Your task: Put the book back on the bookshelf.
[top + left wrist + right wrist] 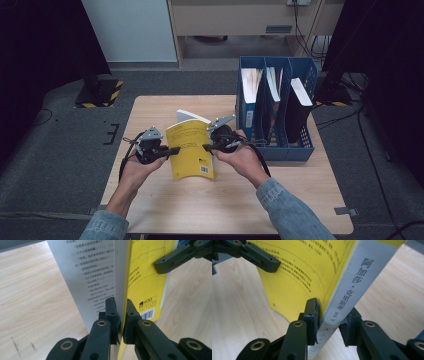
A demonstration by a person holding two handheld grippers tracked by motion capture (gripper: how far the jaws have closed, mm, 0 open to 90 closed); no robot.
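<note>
While both claws grip: yellow book [147, 277] | back cover "400", barcode

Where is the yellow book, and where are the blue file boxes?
yellow book [190, 147], high view, on its yellow back cover.
blue file boxes [285, 150], high view, on the front wall.

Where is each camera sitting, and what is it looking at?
High view: above the table, looking down; both forearms, left gripper and right gripper hold the yellow book.
Left gripper view: on the left gripper, along its jaws clamping the book's cover.
Right gripper view: on the right gripper, along its jaws at the spine.
All views share the book.
</note>
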